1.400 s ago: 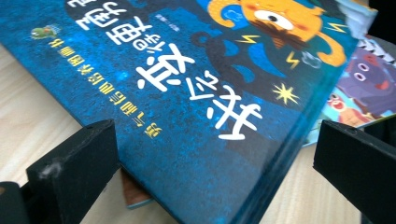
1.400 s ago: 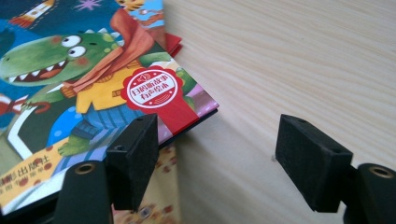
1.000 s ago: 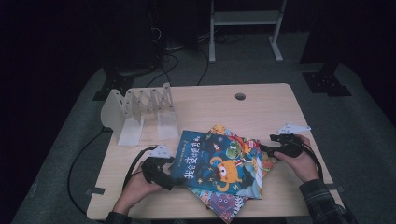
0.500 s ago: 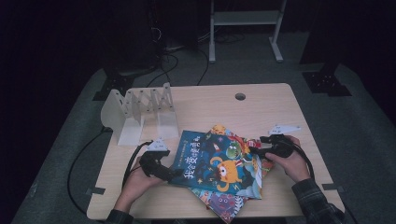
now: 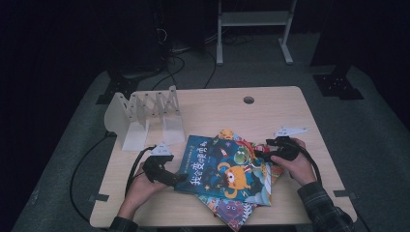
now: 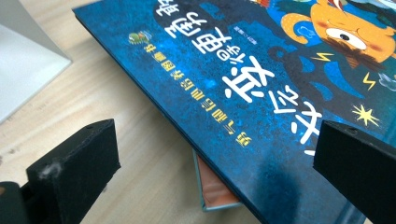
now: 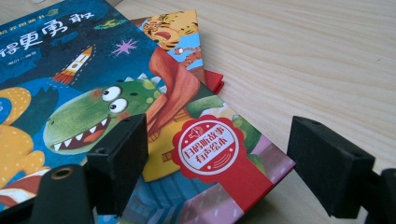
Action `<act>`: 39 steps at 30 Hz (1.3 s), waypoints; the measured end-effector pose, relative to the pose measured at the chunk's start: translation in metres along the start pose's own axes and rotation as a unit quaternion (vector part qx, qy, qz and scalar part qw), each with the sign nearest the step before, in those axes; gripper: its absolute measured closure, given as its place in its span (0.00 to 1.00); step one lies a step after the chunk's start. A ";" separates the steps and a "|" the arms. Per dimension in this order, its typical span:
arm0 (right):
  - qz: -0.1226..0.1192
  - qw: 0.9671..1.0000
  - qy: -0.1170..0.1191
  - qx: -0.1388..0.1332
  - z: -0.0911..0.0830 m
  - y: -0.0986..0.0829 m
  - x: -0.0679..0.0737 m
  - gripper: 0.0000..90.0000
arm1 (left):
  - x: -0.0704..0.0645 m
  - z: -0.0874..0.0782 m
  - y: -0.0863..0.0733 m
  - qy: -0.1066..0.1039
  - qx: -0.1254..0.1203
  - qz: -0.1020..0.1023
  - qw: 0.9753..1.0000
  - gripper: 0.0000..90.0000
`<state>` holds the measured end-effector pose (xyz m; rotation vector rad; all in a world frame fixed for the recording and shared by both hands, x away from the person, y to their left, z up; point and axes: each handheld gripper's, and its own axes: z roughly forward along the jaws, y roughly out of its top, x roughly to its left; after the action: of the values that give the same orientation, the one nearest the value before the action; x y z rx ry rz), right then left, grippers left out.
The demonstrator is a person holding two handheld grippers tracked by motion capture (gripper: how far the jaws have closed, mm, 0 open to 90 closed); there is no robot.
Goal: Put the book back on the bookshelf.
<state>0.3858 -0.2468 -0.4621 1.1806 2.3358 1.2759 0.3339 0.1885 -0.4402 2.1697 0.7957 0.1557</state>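
— How far along are you?
— Barely begun; your left gripper (image 5: 180, 179), jaws apart, sits at the left edge of the blue book (image 5: 227, 169); rack (image 5: 145, 116) beyond it empty; your right gripper (image 5: 258, 155), also agape, flanks its right corner.

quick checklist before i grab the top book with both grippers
1. Left gripper open: ok, jaws apart with the edge of the blue book between them.
2. Right gripper open: ok, jaws spread around the book's corner.
3. Jaws closed on the cover: not ok, neither grips it yet.
4. Only the top book in line: cannot tell, other books lie right under it and stick out near the left jaws.
5. Book rack free to take it: ok, slots look empty.
6. Cables off the stack: ok, they trail toward the table edges.
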 end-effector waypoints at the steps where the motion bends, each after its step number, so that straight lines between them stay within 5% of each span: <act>1: 0.000 1.000 0.002 0.000 0.000 0.000 0.000 0.22 | 0.000 0.000 0.000 0.002 0.002 0.000 1.000 0.00; 22: -0.042 0.999 0.026 0.000 0.013 0.006 0.031 0.22 | 0.006 -0.005 -0.014 0.009 0.007 -0.022 1.000 0.00; 28: -0.084 0.996 0.020 -0.002 0.016 0.008 0.049 0.26 | 0.008 -0.010 -0.020 0.013 0.010 -0.031 0.999 0.00; 32: -0.091 0.996 0.019 0.001 0.012 0.009 0.053 0.36 | 0.006 -0.013 -0.022 0.012 0.011 -0.032 0.999 0.00; 39: -0.082 0.996 0.024 0.007 -0.010 0.000 0.043 0.73 | 0.003 -0.017 -0.025 0.011 0.015 -0.032 0.999 0.00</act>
<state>0.3525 -0.2212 -0.4492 0.9499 2.4225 1.2473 0.3182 0.2136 -0.4478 2.1718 0.8834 0.1362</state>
